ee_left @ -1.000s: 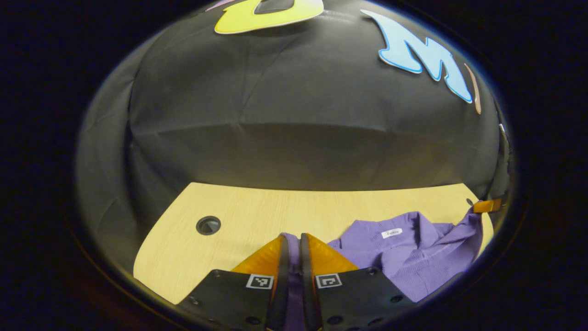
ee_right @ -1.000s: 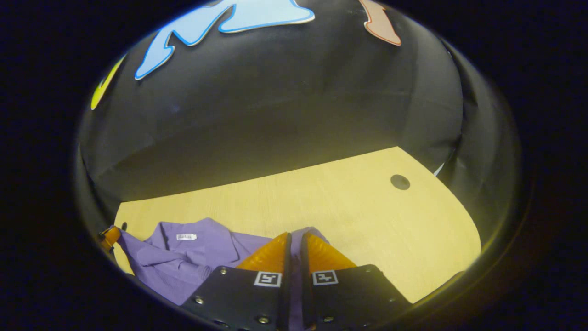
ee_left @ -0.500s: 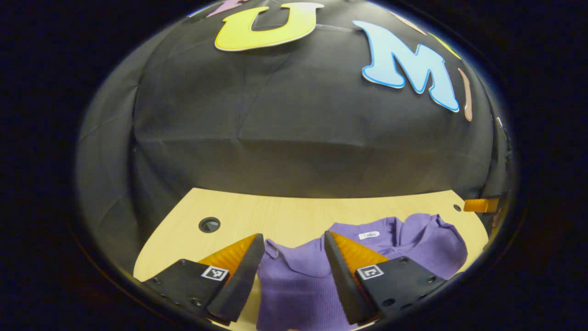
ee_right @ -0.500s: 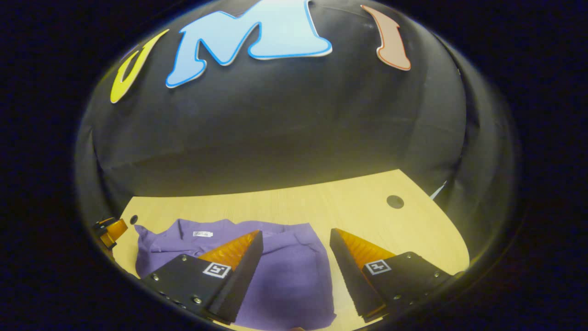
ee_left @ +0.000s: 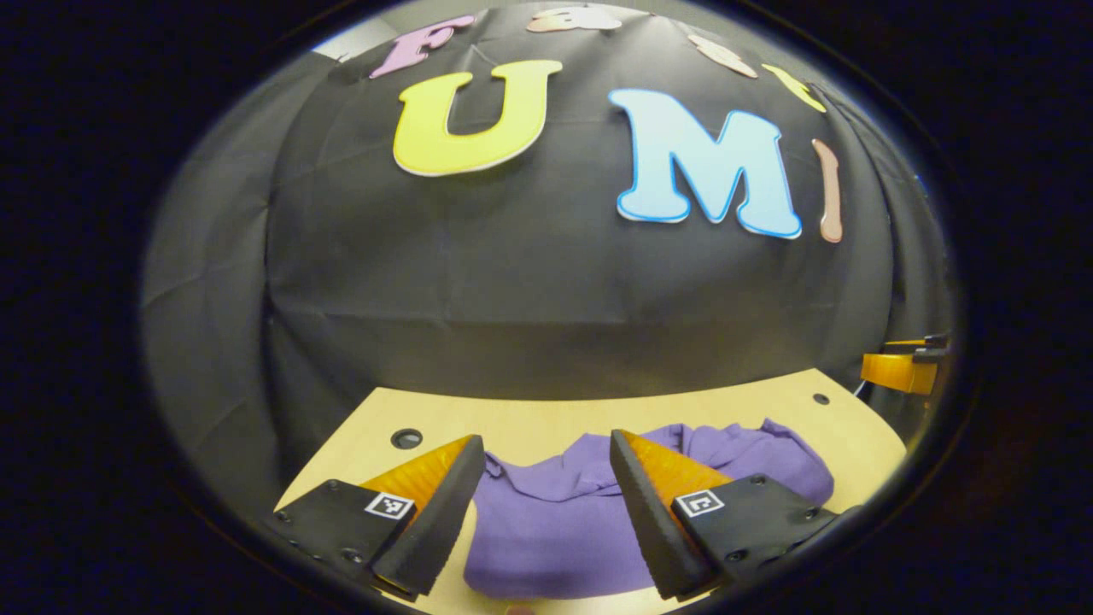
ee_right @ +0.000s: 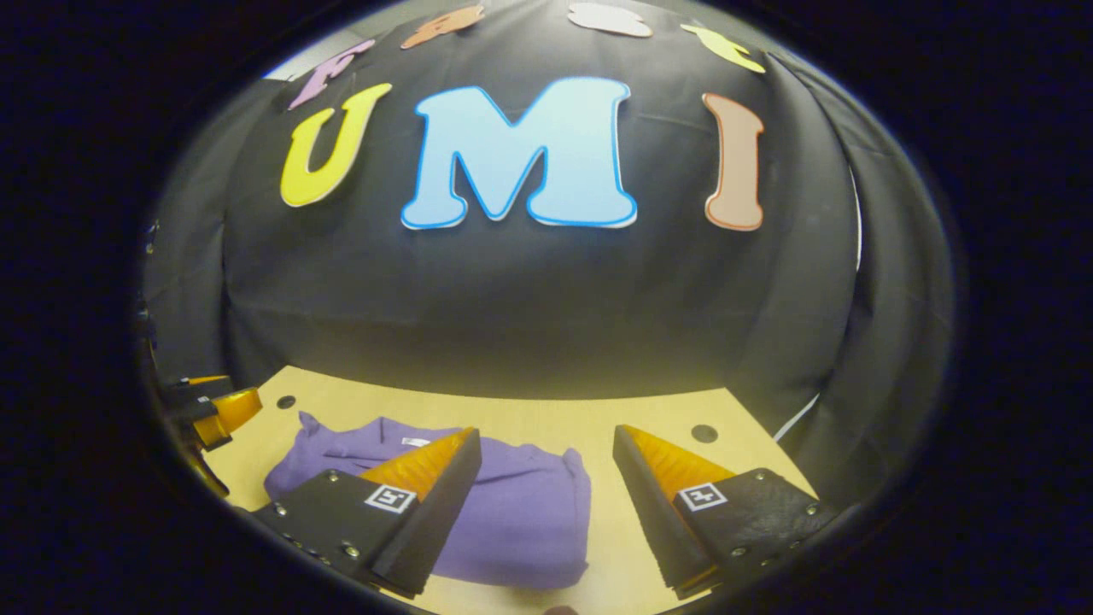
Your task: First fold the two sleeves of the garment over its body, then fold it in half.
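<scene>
The purple knit garment (ee_left: 564, 521) lies folded into a compact bundle on the light wooden table (ee_left: 529, 418). In the left gripper view my left gripper (ee_left: 542, 453) is open, lifted above the garment's left part, with nothing between its fingers. In the right gripper view the same garment (ee_right: 512, 504) lies low and left, its white neck label facing up. My right gripper (ee_right: 546, 444) is open over the garment's right edge and holds nothing. The right gripper (ee_left: 901, 369) shows at the far right of the left gripper view, and the left gripper (ee_right: 213, 408) shows at the far left of the right gripper view.
The table has round cable holes (ee_left: 406, 438) (ee_right: 704, 433) near its back corners. The black cloth wall stands just behind the table's far edge. Bare tabletop (ee_right: 632, 530) lies to the right of the garment.
Both grippers were shut on purple cloth a second ago; they have opened, let it go and risen and tilted up. The garment now rests folded on the table.
</scene>
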`<state>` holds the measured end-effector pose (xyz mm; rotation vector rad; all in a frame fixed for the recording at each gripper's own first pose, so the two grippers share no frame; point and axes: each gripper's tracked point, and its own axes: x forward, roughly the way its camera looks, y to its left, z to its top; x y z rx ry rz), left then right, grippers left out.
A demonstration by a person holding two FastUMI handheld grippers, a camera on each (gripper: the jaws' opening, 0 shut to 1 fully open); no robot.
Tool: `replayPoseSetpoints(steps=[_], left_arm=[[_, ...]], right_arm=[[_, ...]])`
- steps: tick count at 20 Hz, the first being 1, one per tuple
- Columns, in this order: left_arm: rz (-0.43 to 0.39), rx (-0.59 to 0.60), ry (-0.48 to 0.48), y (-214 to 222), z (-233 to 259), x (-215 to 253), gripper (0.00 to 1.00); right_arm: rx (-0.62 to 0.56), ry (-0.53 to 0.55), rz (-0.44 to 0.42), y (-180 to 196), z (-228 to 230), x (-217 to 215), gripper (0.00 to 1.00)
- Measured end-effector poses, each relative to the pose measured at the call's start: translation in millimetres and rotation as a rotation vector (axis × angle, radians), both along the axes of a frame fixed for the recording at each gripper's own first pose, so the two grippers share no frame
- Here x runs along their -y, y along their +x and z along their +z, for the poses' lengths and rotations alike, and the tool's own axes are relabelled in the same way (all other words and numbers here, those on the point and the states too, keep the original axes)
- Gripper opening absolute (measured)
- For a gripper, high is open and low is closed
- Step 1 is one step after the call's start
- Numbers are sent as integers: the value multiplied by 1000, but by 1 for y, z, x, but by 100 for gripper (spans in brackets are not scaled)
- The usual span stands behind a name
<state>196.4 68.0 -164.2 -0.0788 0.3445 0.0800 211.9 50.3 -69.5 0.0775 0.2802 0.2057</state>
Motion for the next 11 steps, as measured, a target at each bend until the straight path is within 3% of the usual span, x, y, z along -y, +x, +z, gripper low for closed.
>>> replayPoseSetpoints(steps=[1, 7, 11], left_arm=[[0, 22, -2, -9, 14, 6, 97], [5, 145, 31, -80, 99, 40, 93], [27, 194, 45, -142, 126, 67, 93]], right_arm=[[25, -11, 3, -11, 8, 2, 96], [136, -3, -3, -85, 49, 22, 95], [196, 1, 0, -141, 65, 44, 95]])
